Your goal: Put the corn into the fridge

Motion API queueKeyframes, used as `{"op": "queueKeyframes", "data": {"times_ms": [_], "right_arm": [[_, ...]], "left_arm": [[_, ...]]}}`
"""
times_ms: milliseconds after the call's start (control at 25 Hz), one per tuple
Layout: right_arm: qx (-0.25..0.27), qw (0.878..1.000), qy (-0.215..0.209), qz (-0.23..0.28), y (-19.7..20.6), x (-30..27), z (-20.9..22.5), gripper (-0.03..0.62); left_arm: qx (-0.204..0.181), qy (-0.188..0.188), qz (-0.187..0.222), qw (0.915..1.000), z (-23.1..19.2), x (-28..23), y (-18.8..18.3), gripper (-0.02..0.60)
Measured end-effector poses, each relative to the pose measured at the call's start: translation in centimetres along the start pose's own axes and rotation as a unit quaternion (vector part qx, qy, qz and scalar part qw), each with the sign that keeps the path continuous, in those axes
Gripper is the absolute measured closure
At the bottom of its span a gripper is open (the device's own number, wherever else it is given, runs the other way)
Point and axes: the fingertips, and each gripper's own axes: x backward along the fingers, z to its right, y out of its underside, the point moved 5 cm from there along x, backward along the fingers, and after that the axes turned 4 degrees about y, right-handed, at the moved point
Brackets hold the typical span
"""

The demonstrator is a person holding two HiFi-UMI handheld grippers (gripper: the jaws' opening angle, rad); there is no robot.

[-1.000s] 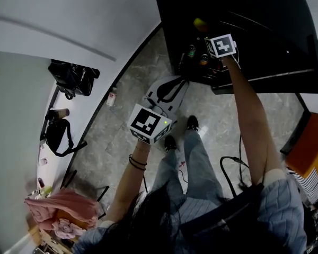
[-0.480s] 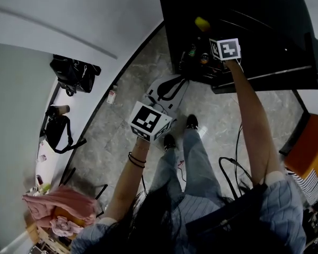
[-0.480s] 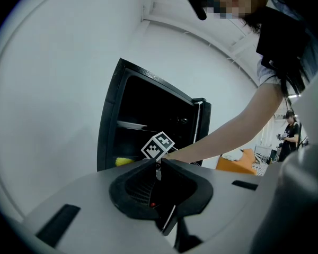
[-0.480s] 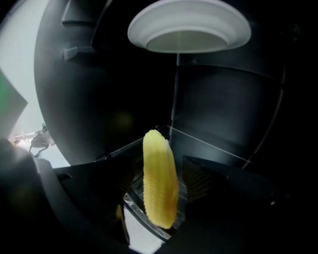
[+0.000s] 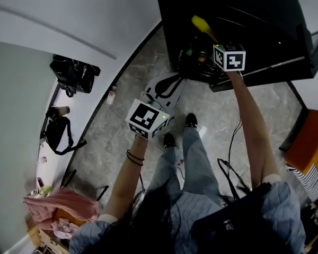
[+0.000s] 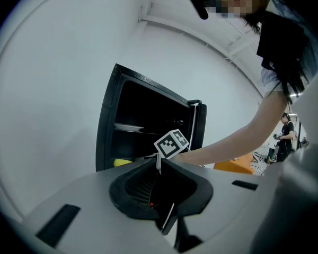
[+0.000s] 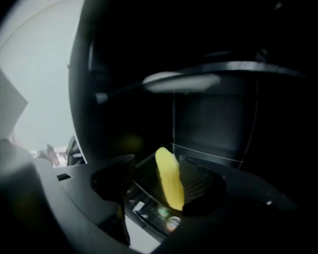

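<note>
Yellow corn (image 7: 169, 187) stands between the wide-spread jaws of my right gripper (image 7: 159, 166), leaning on one pad, just inside the black fridge (image 7: 212, 120). My left gripper (image 6: 160, 165) has its jaws pressed together.

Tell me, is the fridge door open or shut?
Open. In the left gripper view the fridge shows its dark inside and a shelf, and its door stands swung out at the right.
</note>
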Motion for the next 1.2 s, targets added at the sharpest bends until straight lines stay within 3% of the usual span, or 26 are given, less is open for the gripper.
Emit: {"op": "queueKeyframes", "data": {"times_ms": [160, 560, 840, 1200], "right_arm": [[-0.028, 0.998, -0.027, 0.042, -1.1, 3.3, -1.8, 0.326], [-0.122, 0.989, -0.065, 0.058, 0.7, 12.6, -7.1, 0.338], [-0.118, 0.988, -0.085, 0.053, 2.2, 18.6, -12.4, 0.349], [-0.167, 0.978, -0.089, 0.086, 0.8, 25.4, -17.1, 0.359]], "left_arm": [[-0.004, 0.006, 0.001, 1.0000, 0.6, 0.5, -0.5, 0.561], [-0.003, 0.013, 0.018, 0.9997, 2.5, 3.5, -2.4, 0.561], [-0.008, 0.010, 0.014, 0.9998, 4.1, 6.7, -2.8, 0.561], [0.008, 0.014, 0.024, 0.9996, 7.3, 10.3, -3.4, 0.561]]}}
